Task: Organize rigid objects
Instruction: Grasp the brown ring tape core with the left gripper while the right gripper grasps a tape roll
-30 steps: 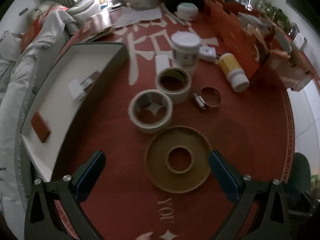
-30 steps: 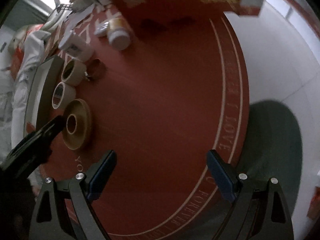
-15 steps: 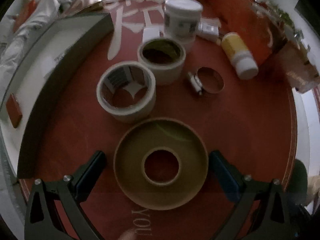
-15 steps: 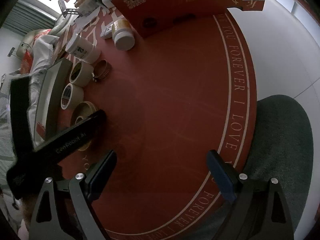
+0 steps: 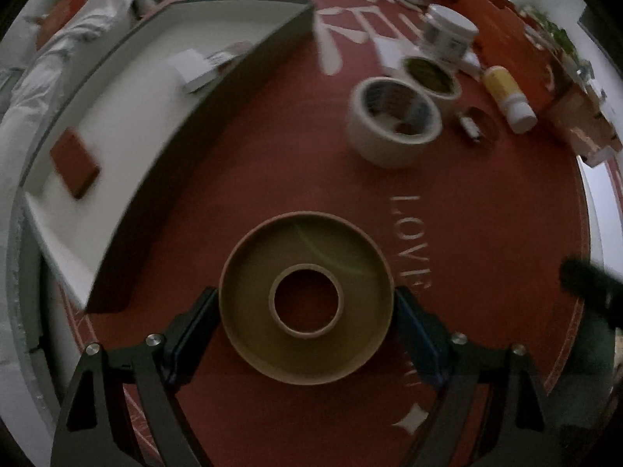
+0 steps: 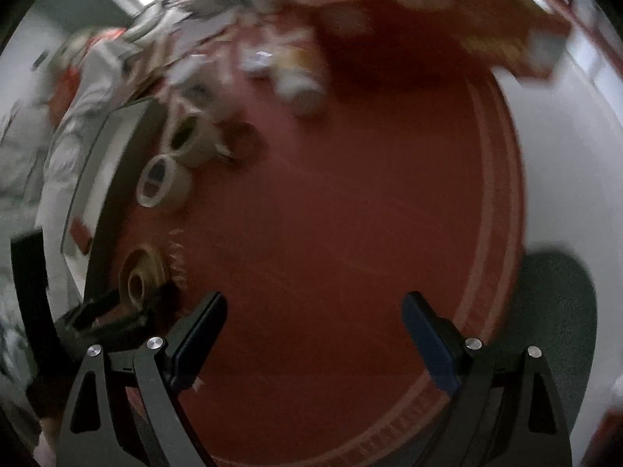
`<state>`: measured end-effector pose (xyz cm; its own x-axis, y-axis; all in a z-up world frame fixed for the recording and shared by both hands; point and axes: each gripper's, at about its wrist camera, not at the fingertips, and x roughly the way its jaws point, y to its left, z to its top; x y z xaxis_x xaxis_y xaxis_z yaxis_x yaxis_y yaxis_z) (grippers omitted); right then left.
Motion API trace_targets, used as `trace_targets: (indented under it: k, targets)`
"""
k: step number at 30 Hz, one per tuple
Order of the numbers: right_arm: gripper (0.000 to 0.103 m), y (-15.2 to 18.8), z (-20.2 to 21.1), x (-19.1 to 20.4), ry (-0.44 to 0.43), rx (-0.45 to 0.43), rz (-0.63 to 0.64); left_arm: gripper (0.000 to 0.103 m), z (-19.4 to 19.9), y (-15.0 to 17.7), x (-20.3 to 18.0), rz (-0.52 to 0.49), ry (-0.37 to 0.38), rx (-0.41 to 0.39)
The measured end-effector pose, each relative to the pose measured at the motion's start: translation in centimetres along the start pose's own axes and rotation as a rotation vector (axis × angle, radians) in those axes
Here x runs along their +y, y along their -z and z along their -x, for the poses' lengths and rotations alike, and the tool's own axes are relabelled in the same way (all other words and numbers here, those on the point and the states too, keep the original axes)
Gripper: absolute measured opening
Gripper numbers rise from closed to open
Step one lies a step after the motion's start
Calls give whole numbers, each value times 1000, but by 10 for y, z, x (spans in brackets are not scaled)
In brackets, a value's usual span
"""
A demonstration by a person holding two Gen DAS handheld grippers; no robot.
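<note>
The left gripper now has its blue-padded fingers pressed against both sides of the wide, flat tan cardboard tape spool; half a second ago the jaws only bracketed it with gaps showing, so the grasp looks made. The spool has also come away from the cream tape roll and now sits just beside the long wall of the shallow white tray with grey sides, which suggests it is being carried toward that tray. Next would be lifting it over the wall.

The left wrist view alone shows the contact at the pads and the tray's contents: a small red-brown card and a white packet. The blurred right wrist view shows the right gripper spread wide over bare red tablecloth near the table's rounded front edge, holding nothing.
</note>
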<state>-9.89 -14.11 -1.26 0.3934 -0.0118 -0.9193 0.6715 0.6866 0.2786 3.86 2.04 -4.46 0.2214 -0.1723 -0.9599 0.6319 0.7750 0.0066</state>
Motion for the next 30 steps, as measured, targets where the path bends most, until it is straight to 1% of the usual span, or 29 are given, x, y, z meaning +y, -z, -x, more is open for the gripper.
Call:
trace_targets:
  k: [4, 6, 7, 10, 11, 12, 13, 14, 15, 16, 17, 20, 21, 22, 23, 24, 25, 26, 28, 30]
  targets:
    - [92, -34, -10, 56, -33, -27, 145, 90, -3, 6, 1, 6, -7, -28]
    - [92, -46, -23, 83, -46, -13, 208, 91, -4, 8, 0, 12, -4, -38]
    - [92, -53, -33, 99, -44, -2, 241, 91, -3, 12, 0, 11, -4, -46]
    - [91, -67, -61, 121, 4, 33, 288, 92, -4, 17, 0, 5, -7, -50]
    - [87, -68, -67, 123, 4, 49, 288, 93, -6, 17, 0, 6, -6, -51]
    - [79, -72, -76, 126, 1, 71, 283, 94, -6, 20, -1, 8, -6, -53]
    - [78, -75, -84, 130, 12, 91, 280, 95, -7, 21, 0, 16, -1, -55]
    - [64, -78, -84, 138, 30, 56, 302, 95, -9, 22, -1, 11, -5, -58]
    - [56, -80, -86, 144, 39, 57, 325, 97, -9, 22, -1, 11, -6, -58]
    - [56, -81, -88, 152, 79, 55, 358, 97, -9, 22, 2, 14, -5, -61]
    - [55, -81, -89, 155, 96, 58, 368, 98, -11, 23, 1, 12, -7, -64]
    - [55, -82, -88, 151, 104, 63, 349, 98, -12, 25, 2, 15, -7, -61]
    - [55, -82, -85, 145, 95, 70, 325, 98, -13, 25, 2, 16, -7, -60]
    - [55, -79, -79, 135, 65, 78, 291, 97, -13, 26, 3, 18, -3, -58]
    - [55, -77, -73, 128, 48, 78, 275, 95, -12, 23, 10, 20, -2, -56]
    - [55, -73, -64, 119, 29, 70, 256, 88, -10, 23, 11, 19, -1, -57]
    - [55, -70, -54, 113, 18, 58, 247, 88, -8, 21, 11, 15, -8, -63]
    - [55, -65, -46, 106, 9, 44, 240, 88, -7, 21, 9, 6, -26, -52]
    - [55, -55, -28, 89, -12, 18, 214, 88, -5, 22, 9, 1, -36, -46]
    - [55, -48, -19, 74, -34, 11, 177, 88, 4, 23, 12, 14, -45, -70]
